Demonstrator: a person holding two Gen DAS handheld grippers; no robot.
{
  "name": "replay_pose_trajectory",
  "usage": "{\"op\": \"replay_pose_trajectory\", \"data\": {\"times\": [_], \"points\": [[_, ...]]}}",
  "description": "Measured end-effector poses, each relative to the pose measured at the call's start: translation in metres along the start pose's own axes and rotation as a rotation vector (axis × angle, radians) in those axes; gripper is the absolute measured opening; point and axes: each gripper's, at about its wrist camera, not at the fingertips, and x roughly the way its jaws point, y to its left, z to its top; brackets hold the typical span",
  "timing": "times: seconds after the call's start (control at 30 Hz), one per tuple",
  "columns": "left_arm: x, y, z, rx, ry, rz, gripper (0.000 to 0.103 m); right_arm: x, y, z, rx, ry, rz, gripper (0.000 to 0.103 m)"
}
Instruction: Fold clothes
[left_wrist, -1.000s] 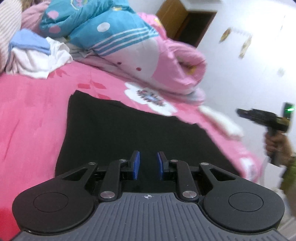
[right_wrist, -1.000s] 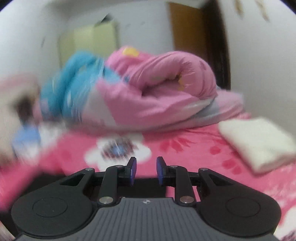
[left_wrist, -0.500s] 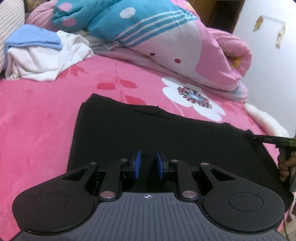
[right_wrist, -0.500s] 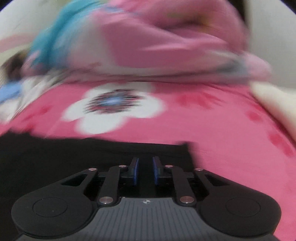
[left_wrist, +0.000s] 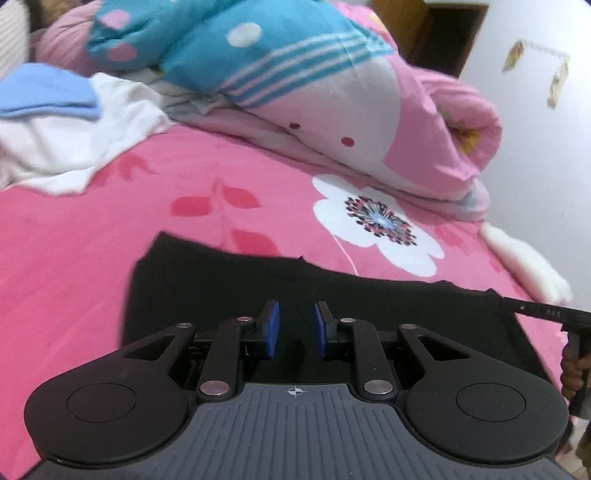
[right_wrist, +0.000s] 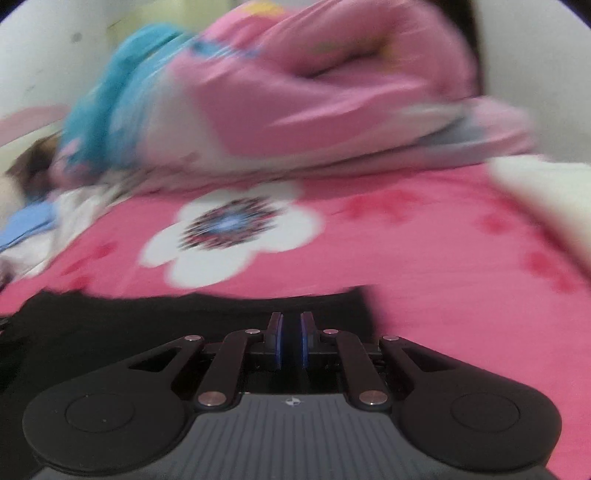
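A black garment (left_wrist: 369, 295) lies flat on the pink bedspread (left_wrist: 92, 258). In the left wrist view my left gripper (left_wrist: 295, 314) hovers over its near middle, open, with nothing between the blue pads. My right gripper (left_wrist: 517, 306) reaches in low at the garment's right corner, with a person's hand (left_wrist: 572, 365) on its handle. The blurred right wrist view shows the right gripper (right_wrist: 291, 321) over the black garment (right_wrist: 147, 321) near its far right corner. Its pads are almost together with dark cloth between them.
A rolled pink and blue quilt (left_wrist: 332, 92) lies along the far side of the bed. A white and light blue clothes pile (left_wrist: 66, 129) sits at the far left. A folded cream towel (left_wrist: 524, 258) lies near the wall on the right.
The right gripper came down from the air to the garment's right corner and its pads narrowed from wide apart to nearly together. The left gripper stayed open and shifted slightly forward.
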Motion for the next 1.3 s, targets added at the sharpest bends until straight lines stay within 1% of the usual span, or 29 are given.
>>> {"op": "replay_pose_trajectory", "data": {"times": [0.03,0.1,0.17,0.27,0.33,0.43,0.47,0.5,0.57,0.6,0.67,0.7,0.77,0.8,0.87,0.9,0.97,1.0,1.03,1.07,1.13,1.2,1.23,1.27,1.3], "points": [[0.011,0.003,0.004,-0.016,0.018,0.000,0.020,0.002,0.005,0.000,-0.008,0.005,0.017,0.009],[0.024,0.016,0.013,-0.027,0.020,0.051,0.020,0.005,0.013,0.001,-0.016,0.013,0.048,0.008],[0.024,0.038,0.022,-0.059,-0.009,0.109,0.020,0.003,-0.003,0.002,0.036,-0.002,0.052,0.007],[0.010,0.077,0.031,-0.167,-0.042,0.167,0.019,-0.012,-0.044,-0.003,0.124,-0.036,-0.042,0.006],[-0.004,0.091,0.035,-0.187,-0.065,0.214,0.019,-0.025,-0.070,-0.009,0.187,-0.058,-0.104,0.007],[-0.034,0.094,0.037,-0.172,-0.108,0.225,0.019,-0.056,-0.087,-0.018,0.242,-0.099,-0.153,0.009],[-0.046,0.087,0.036,-0.150,-0.121,0.212,0.019,-0.066,-0.092,-0.021,0.261,-0.113,-0.169,0.009],[-0.059,0.080,0.034,-0.124,-0.133,0.197,0.019,-0.073,-0.091,-0.024,0.266,-0.117,-0.160,0.009],[-0.075,0.059,0.027,-0.063,-0.122,0.149,0.019,-0.078,-0.064,-0.027,0.234,-0.098,-0.060,0.009],[-0.080,0.047,0.021,-0.036,-0.103,0.110,0.019,-0.080,-0.051,-0.029,0.218,-0.089,-0.010,0.009],[-0.082,0.022,0.002,-0.018,-0.050,0.005,0.019,-0.084,-0.025,-0.032,0.186,-0.069,0.090,0.009],[-0.077,0.016,-0.007,-0.023,-0.029,-0.019,0.020,-0.083,-0.011,-0.035,0.174,-0.057,0.139,0.009],[-0.066,0.005,-0.026,-0.036,0.010,-0.051,0.020,-0.070,0.017,-0.043,0.163,-0.023,0.232,0.009],[-0.060,0.007,-0.035,-0.055,0.017,-0.040,0.020,-0.064,0.028,-0.048,0.166,-0.007,0.267,0.009],[-0.052,0.020,-0.049,-0.102,0.014,-0.014,0.019,-0.055,0.029,-0.059,0.203,0.010,0.284,0.009],[-0.052,0.031,-0.054,-0.126,0.003,-0.005,0.016,-0.060,0.015,-0.063,0.234,-0.008,0.263,0.007],[-0.063,0.055,-0.055,-0.194,-0.036,-0.003,0.015,-0.070,-0.013,-0.072,0.295,-0.045,0.221,0.004],[-0.071,0.064,-0.053,-0.218,-0.064,0.017,0.015,-0.075,-0.028,-0.076,0.326,-0.063,0.200,0.003],[-0.080,0.072,-0.051,-0.225,-0.099,0.061,0.015,-0.080,-0.042,-0.080,0.356,-0.081,0.178,0.002],[-0.086,0.079,-0.051,-0.231,-0.118,0.090,0.015,-0.085,-0.056,-0.084,0.387,-0.099,0.157,0.002],[-0.093,0.091,-0.050,-0.268,-0.120,0.136,0.015,-0.097,-0.083,-0.092,0.448,-0.136,0.102,0.002],[-0.101,0.091,-0.048,-0.267,-0.137,0.143,0.015,-0.114,-0.102,-0.098,0.502,-0.172,0.005,0.005],[-0.106,0.083,-0.047,-0.241,-0.152,0.133,0.015,-0.121,-0.105,-0.100,0.511,-0.189,-0.008,0.006],[-0.112,0.075,-0.046,-0.213,-0.166,0.119,0.015,-0.127,-0.105,-0.102,0.517,-0.204,0.001,0.006],[-0.116,0.064,-0.045,-0.188,-0.172,0.087,0.016,-0.133,-0.104,-0.103,0.522,-0.219,0.010,0.006]]}}
